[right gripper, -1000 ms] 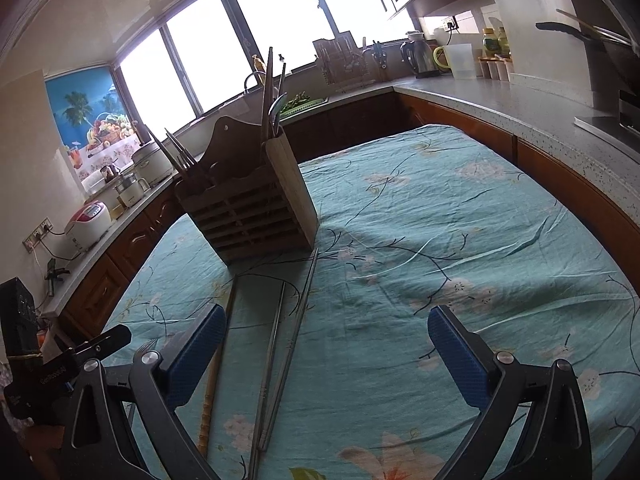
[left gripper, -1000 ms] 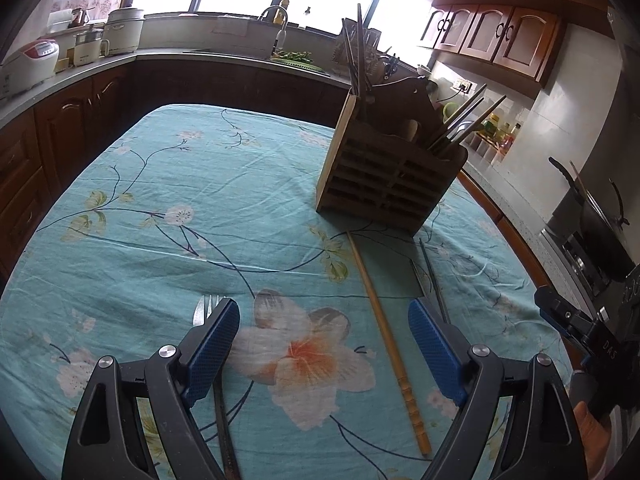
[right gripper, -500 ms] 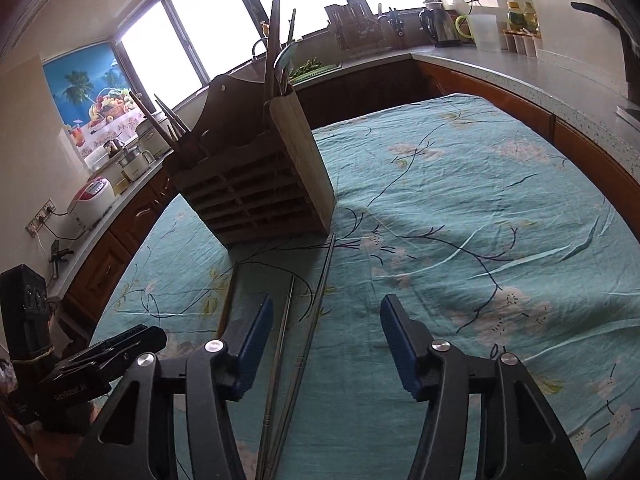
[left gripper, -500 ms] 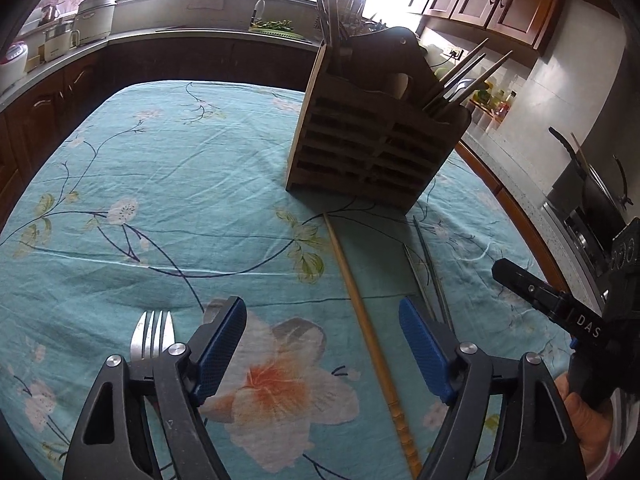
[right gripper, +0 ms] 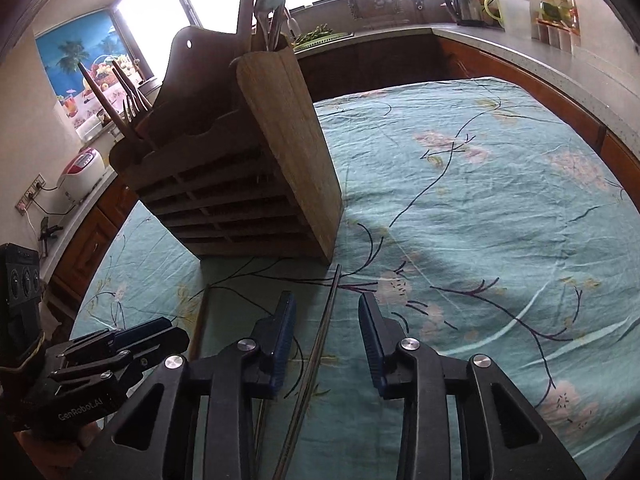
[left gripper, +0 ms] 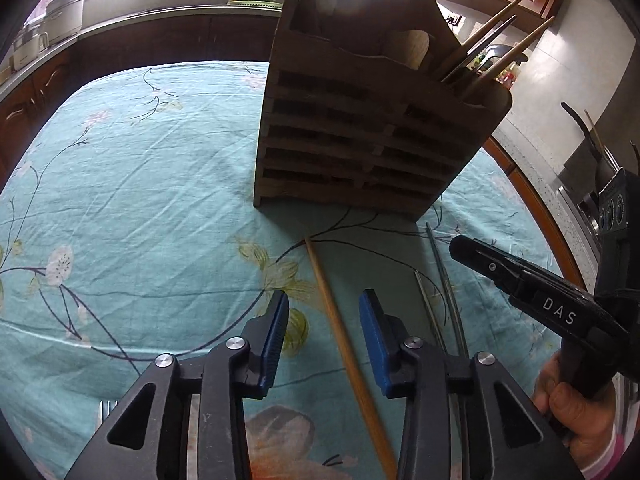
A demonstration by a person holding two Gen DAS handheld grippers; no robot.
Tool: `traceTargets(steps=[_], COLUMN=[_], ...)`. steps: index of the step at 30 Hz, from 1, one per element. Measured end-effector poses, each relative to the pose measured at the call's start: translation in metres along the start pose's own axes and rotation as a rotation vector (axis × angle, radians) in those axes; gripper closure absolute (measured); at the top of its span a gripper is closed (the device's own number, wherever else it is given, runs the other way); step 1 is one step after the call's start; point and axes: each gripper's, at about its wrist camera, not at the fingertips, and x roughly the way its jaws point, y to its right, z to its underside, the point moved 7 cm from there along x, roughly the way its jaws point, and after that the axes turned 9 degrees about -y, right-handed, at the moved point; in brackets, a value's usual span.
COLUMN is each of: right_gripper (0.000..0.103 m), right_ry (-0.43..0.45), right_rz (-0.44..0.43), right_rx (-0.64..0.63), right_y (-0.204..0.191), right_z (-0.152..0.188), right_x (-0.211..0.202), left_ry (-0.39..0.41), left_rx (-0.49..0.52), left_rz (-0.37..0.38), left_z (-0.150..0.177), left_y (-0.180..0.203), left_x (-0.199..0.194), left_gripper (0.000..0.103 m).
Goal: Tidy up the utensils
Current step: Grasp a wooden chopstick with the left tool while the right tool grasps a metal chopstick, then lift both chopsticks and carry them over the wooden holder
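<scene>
Left wrist view: the left gripper (left gripper: 323, 338) hovers with its blue pads parted on either side of a wooden chopstick (left gripper: 344, 354) lying on the floral tablecloth (left gripper: 132, 200), grasping nothing, just in front of the wooden utensil holder (left gripper: 372, 120). In the right wrist view the right gripper (right gripper: 326, 340) is likewise released, straddling a metal chopstick (right gripper: 316, 360) that points toward the holder's corner.

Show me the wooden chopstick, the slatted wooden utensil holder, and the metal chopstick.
wooden chopstick (left gripper: 340, 320), left wrist view, mid shaft
slatted wooden utensil holder (left gripper: 360, 140), left wrist view, front slats
metal chopstick (right gripper: 320, 336), right wrist view, shaft
</scene>
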Motion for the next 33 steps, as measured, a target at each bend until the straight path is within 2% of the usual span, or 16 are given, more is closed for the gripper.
traceTargets(steps=[2, 4, 10, 12, 15, 22, 33], right_gripper=[0.076, 0.082, 0.087, 0.094, 0.097, 0.099, 0.099], right_ry=[-0.014, -0.037, -0.058, -0.058, -0.055, -0.027, 0.138], right_rz=[0.021, 0.049, 0.147, 0.158, 0.143, 0.061, -0.033], right_rx=[-0.017, -0.038, -0.134, -0.144, -0.126, -0.061, -0.024], right_y=[-0.001, -0.002, -0.013, -0.015, -0.012, -0.012, -0.021], right_z=[-0.002, -0.003, -0.002, 0.001, 0.003, 0.015, 0.021], right_x=[0.007, 0.015, 0.026, 0.025, 0.023, 0.0, -0.087], left_ry=[-0.008, -0.028, 0.002, 0.005, 0.007, 0.017, 0.176], left_rx=[0.0, 0.004, 0.065, 0.074, 0.08, 0.055, 0.046], left_rz=[0.001, 0.008, -0.045, -0.05, -0.055, 0.008, 0.127], left_z=[-0.004, -0.006, -0.011, -0.012, -0.012, -0.006, 0.009], left_y=[-0.001, 0.0, 0.011, 0.013, 0.014, 0.014, 0.026], left_x=[0.008, 0.018, 0.033, 0.036, 0.039, 0.028, -0.057], left_gripper=[0.081, 0.088, 0.095, 0.097, 0.099, 0.1, 0.1])
